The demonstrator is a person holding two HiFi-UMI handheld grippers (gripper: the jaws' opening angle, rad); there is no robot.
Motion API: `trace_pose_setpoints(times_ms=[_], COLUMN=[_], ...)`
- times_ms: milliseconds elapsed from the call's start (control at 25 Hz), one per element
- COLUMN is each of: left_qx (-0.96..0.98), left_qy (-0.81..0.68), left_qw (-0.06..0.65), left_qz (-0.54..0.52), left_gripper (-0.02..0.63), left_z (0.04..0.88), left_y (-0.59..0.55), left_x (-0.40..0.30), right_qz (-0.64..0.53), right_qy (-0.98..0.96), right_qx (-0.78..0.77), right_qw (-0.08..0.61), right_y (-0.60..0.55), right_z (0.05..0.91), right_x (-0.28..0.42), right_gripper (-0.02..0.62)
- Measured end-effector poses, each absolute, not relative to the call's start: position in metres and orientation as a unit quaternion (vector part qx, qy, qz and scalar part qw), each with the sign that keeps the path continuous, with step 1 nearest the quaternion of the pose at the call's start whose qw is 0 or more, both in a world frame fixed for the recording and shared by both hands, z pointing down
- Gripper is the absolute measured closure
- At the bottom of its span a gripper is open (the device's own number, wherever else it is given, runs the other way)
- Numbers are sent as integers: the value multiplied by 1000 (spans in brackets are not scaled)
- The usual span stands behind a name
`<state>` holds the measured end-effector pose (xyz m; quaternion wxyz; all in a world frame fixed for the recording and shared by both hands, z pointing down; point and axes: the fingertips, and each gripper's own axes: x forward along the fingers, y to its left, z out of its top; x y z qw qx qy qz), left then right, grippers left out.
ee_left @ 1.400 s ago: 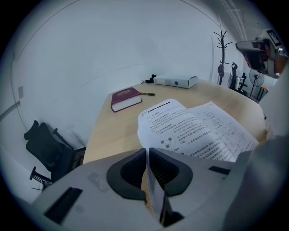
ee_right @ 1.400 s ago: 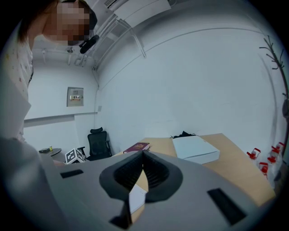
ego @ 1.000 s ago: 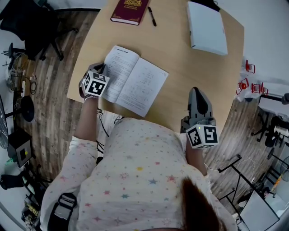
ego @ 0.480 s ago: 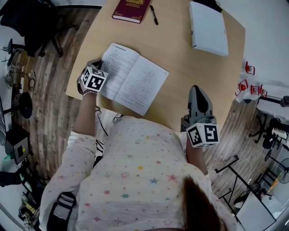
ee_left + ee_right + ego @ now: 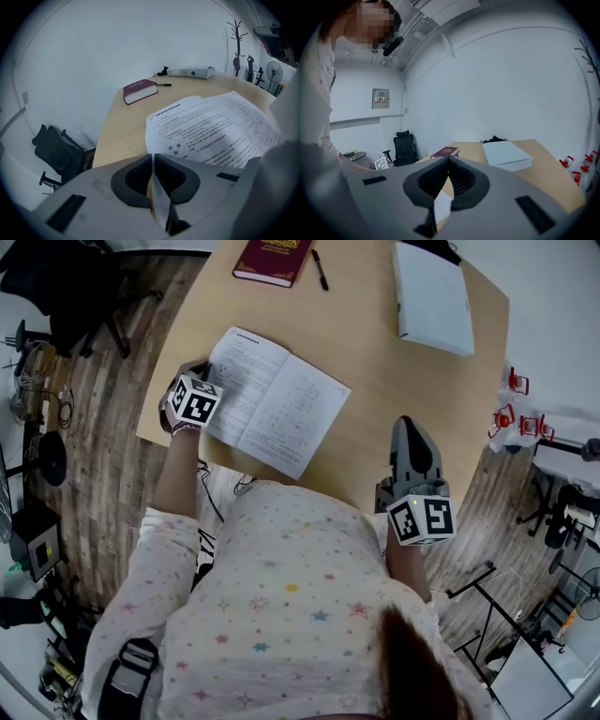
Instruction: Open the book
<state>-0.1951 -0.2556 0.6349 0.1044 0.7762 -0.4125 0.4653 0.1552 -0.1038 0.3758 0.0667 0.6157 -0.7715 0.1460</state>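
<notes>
Pale wood across the bench (image 5: 375,362). Lying open and flat near its front left corner, printed pages up: the book (image 5: 277,413). Poised at the left edge of those pages, tilted steeply down: the left tool (image 5: 197,371), jaws pinched together with nothing visible between them. Resting over the near right edge, well apart from the book: the right tool (image 5: 410,432), likewise pressed closed and empty. Farther back, a closed red book (image 5: 272,259) with a pen (image 5: 320,270) just beside it, and a white box (image 5: 429,298) toward the far right.
</notes>
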Motion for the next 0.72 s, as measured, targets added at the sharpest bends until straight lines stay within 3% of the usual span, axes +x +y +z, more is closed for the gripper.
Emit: trace_pose_setpoints(times_ms=[720], left_qx=[756], left_qy=[-443], left_qw=[78], left_qz=[476], left_gripper=[581], left_z=[636], left_y=[-257], left_x=[-197], right_qz=[147], right_qy=[-778], right_qx=[608], right_qw=[63], right_y=[-100], right_z=[374], right_x=[150], right_gripper=[595])
